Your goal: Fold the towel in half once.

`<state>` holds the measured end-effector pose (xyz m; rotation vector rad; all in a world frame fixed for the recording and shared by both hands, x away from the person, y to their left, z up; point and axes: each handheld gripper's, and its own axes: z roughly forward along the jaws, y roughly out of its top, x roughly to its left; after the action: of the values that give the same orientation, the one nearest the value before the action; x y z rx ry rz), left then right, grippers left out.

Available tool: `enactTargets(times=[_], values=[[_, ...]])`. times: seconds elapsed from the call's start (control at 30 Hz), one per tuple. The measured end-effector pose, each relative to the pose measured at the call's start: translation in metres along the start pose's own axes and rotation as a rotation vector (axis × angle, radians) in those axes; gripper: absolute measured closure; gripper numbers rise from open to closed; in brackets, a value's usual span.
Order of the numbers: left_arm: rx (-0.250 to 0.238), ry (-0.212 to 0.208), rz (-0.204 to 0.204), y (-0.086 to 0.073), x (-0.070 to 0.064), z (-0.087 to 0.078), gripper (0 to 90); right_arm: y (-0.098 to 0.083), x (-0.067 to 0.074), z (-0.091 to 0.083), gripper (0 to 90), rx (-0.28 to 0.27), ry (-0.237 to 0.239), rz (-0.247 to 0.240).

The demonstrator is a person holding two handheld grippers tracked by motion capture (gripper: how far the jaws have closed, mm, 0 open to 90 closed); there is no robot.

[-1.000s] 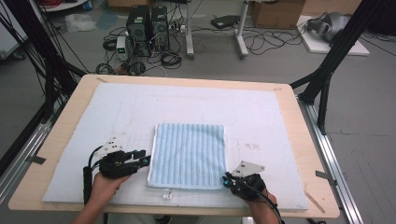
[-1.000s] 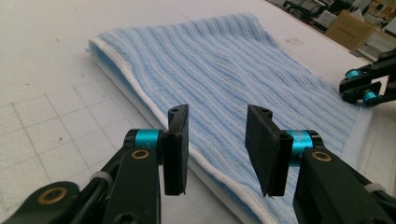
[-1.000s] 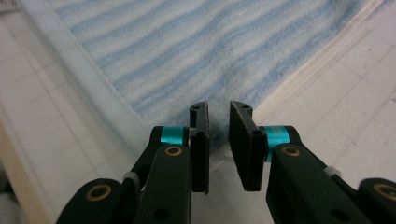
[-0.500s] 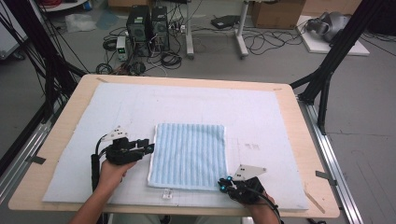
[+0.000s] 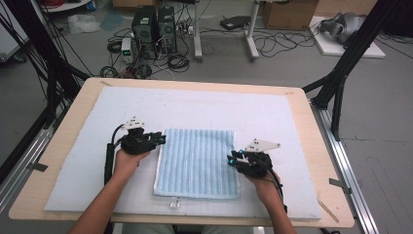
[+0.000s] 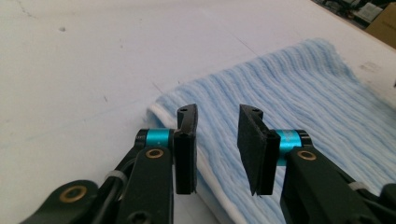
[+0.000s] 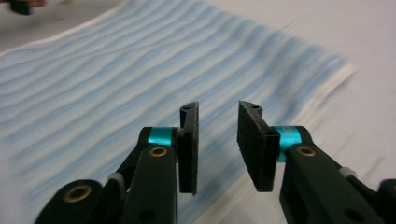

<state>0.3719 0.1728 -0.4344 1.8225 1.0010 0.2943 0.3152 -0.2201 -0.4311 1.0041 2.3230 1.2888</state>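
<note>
A folded blue-and-white striped towel (image 5: pixel 197 163) lies flat in the middle of the white mat. My left gripper (image 5: pixel 159 139) is at the towel's left edge, close to the far left corner. In the left gripper view its jaws (image 6: pixel 217 114) stand apart over the towel's white hem (image 6: pixel 289 93), open with nothing pinched, and they have just been closing. My right gripper (image 5: pixel 231 158) is at the towel's right edge. In the right gripper view its jaws (image 7: pixel 218 109) hover open above the striped cloth (image 7: pixel 116 70), pinching nothing, and they have just been opening.
The white foam mat (image 5: pixel 272 117) covers most of the wooden table (image 5: pixel 316 161). A small clear piece (image 5: pixel 174 202) lies just in front of the towel's near edge. Computer towers (image 5: pixel 153 24), cables and black frame legs stand on the floor beyond the table.
Both hands have moved away from the person along the towel's sides: the left one up towards the far left corner, the right one from the near right corner to mid-edge.
</note>
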Motion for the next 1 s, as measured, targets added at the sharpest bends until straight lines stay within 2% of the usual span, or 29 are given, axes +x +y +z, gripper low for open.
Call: enactTargets(times=[0.1,0.23,0.33,0.4,0.47,0.53,0.6,0.7,0.8,0.87,1.0], values=[[0.025,0.027,0.016,0.005,0.003,0.014,74.4,0.01,-0.015,0.017,73.7,0.021,-0.058,0.018],[0.074,0.06,-0.003,0.007,0.008,0.029,76.3,0.021,-0.03,0.034,74.6,0.034,-0.108,0.064],[0.106,0.092,-0.011,0.004,0.01,0.035,77.1,0.02,-0.037,0.044,75.5,0.064,-0.145,0.07],[0.106,0.101,-0.012,0.004,0.01,0.036,78.5,0.017,-0.042,0.048,76.5,0.096,-0.181,0.092],[0.11,0.114,0.01,0.004,0.01,0.036,79.0,0.014,-0.048,0.048,75.2,0.094,-0.184,0.132],[0.112,0.115,0.031,0.004,0.01,0.036,79.0,0.013,-0.051,0.048,75.0,0.087,-0.181,0.144],[0.108,0.121,0.028,0.004,0.01,0.036,78.7,0.014,-0.049,0.048,75.0,0.092,-0.196,0.119],[0.111,0.13,0.0,0.005,0.012,0.033,77.8,0.014,-0.048,0.047,74.8,0.095,-0.204,0.118],[0.079,0.119,-0.015,0.006,0.012,0.026,77.4,0.014,-0.049,0.04,71.9,0.064,-0.198,0.141],[0.04,0.1,0.002,0.007,0.011,0.018,75.0,0.015,-0.049,0.032,69.2,0.037,-0.2,0.132],[-0.042,0.02,0.022,0.002,0.011,0.002,60.6,0.014,-0.045,0.014,60.2,0.008,-0.191,0.111]])
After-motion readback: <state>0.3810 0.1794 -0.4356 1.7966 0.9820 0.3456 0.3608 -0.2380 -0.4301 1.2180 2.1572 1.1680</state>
